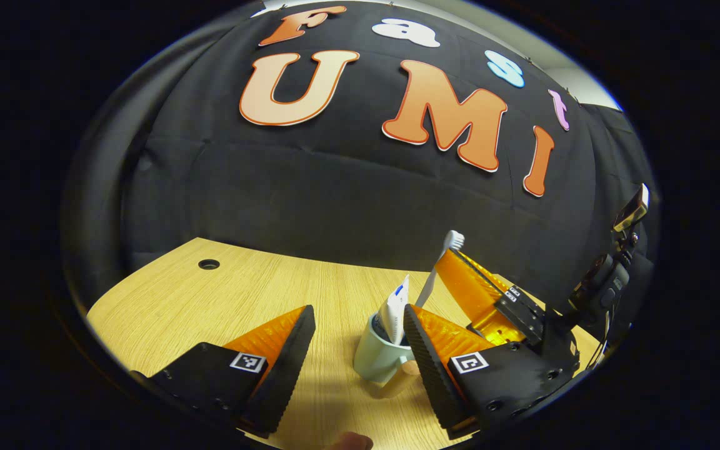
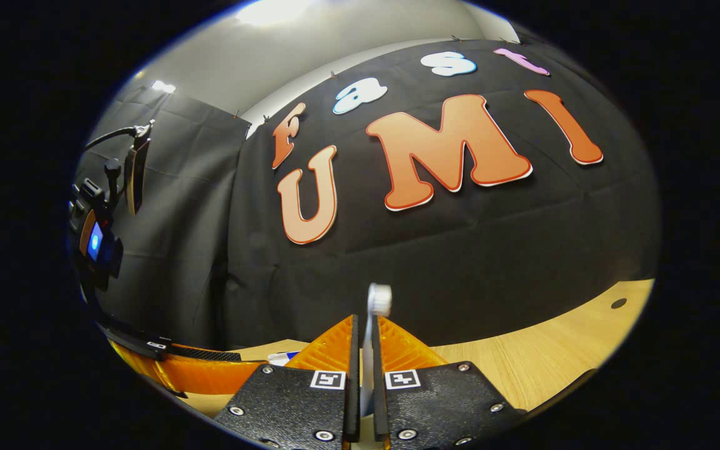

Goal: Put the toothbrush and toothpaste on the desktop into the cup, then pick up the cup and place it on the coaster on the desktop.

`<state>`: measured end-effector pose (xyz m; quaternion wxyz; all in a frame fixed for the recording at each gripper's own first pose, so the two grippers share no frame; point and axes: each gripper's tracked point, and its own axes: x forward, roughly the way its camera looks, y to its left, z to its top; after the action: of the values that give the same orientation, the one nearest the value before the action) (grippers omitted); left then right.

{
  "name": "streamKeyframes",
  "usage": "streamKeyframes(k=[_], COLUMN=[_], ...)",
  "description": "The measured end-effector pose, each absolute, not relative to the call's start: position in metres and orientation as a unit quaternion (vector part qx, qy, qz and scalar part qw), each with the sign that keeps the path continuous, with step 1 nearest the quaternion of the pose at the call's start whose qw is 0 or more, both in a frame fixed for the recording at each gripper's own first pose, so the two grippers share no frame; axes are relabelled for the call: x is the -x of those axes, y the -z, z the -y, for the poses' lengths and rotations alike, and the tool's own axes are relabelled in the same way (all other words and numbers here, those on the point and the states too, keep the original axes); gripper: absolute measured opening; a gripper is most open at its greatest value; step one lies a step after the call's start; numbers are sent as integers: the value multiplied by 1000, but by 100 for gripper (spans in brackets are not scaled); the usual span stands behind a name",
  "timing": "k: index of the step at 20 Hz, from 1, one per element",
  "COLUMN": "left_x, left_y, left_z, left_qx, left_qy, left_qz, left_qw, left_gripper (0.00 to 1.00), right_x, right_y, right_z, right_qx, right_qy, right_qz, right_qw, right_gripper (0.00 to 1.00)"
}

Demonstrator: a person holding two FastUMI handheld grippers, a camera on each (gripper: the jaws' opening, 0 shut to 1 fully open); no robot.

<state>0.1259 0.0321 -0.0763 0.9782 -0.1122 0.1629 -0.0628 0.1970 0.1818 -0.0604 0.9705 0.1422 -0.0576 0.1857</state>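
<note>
- Ribbed pads line the two wedge-shaped fingers of the left gripper [image 1: 360, 340], each finger carrying a small square black-and-white marker tag; the claw stands spread wide and released, with nothing pressed between its fingers.
- Between and just beyond those fingers stands the pale green glossy ceramic cup [image 1: 377, 357] with a light wooden-looking handle, upright on the light wood-grain desktop [image 1: 222, 300].
- Inside the cup, a white toothpaste tube with blue print [image 1: 394, 309] leans upright, its flat crimped end up; the print is too small to read.
- Over in the right gripper view, the right gripper [image 2: 365, 350] is clenched on the slim white plastic toothbrush [image 2: 372, 325], both fingers pressing its handle, bristle head pointing up.
- From the left gripper view, that toothbrush slants over the cup, its lower end at or inside the rim; I cannot tell which.
- A round hole [image 1: 209, 264] pierces the desktop near its far edge.
- Matte black cloth [image 1: 335, 187], creased in soft folds, backs the desk.
</note>
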Motion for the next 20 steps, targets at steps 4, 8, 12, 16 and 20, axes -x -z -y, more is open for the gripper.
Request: streamKeyframes(k=[4,8,12,16,20], left_x=[-120,-119,-120,-122,-117], left_y=[74,83,86,84,88], left_z=[-15,-5,5,9,14], left_qx=[103,99,108,79,71], left_qy=[82,93,94,96,102], left_qz=[-191,-243,-315,-381,-458], left_qw=[973,960,938,916,880], left_gripper=[92,92,92,92,93], right_x=[-184,-170,-154,-139,-125], right_y=[63,56,47,38,33], right_z=[-177,-159,-127,-89,-50], right_qx=[-129,-128,-119,-101,-90], right_qy=[-199,-199,-192,-173,-147], right_qz=[30,21,12,19,22], right_qw=[971,971,974,980,985], right_gripper=[10,14,28,57,72])
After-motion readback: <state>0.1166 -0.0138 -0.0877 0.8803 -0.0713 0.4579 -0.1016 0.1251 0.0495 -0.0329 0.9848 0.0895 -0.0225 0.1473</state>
